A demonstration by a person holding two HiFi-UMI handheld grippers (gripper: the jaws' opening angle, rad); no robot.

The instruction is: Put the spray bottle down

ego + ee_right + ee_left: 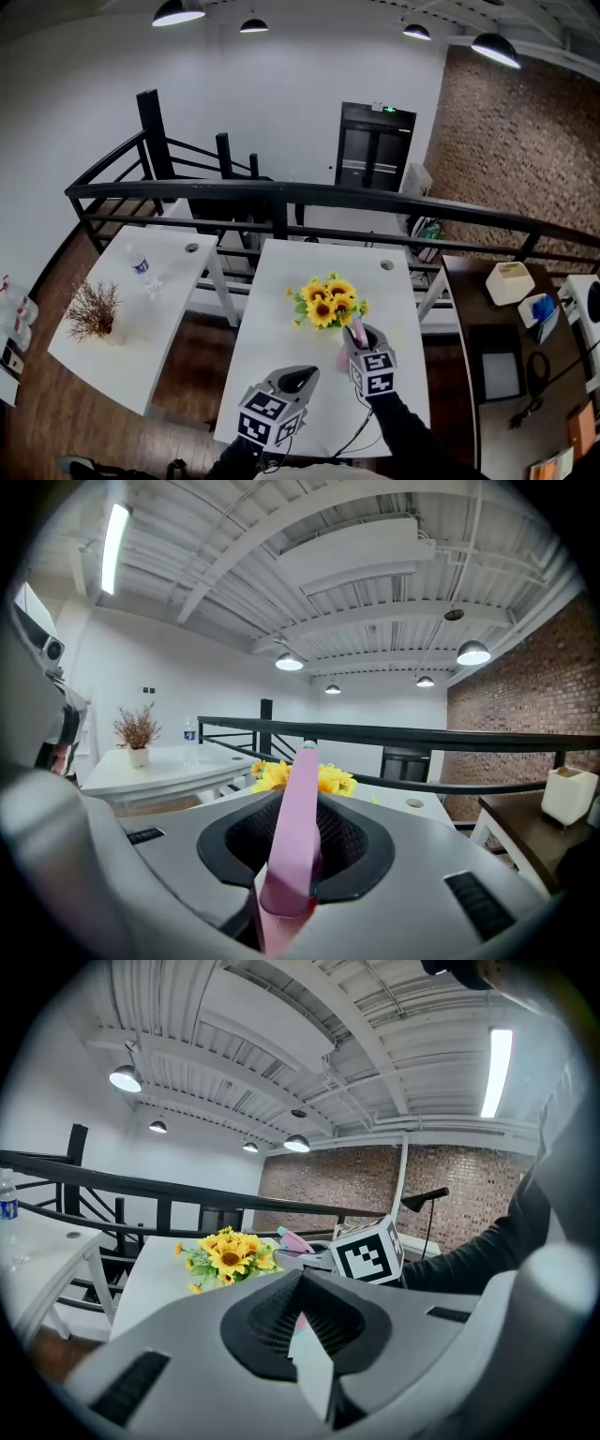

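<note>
Right gripper view: the right gripper is clenched on the pink spray bottle, upright over the white worktop near the sunflowers, seemingly ready for lowering; left gripper closed, empty

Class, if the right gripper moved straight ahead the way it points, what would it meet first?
Probably the sunflowers, just beyond the pink spray bottle that the right gripper holds; depth is unclear.
</note>
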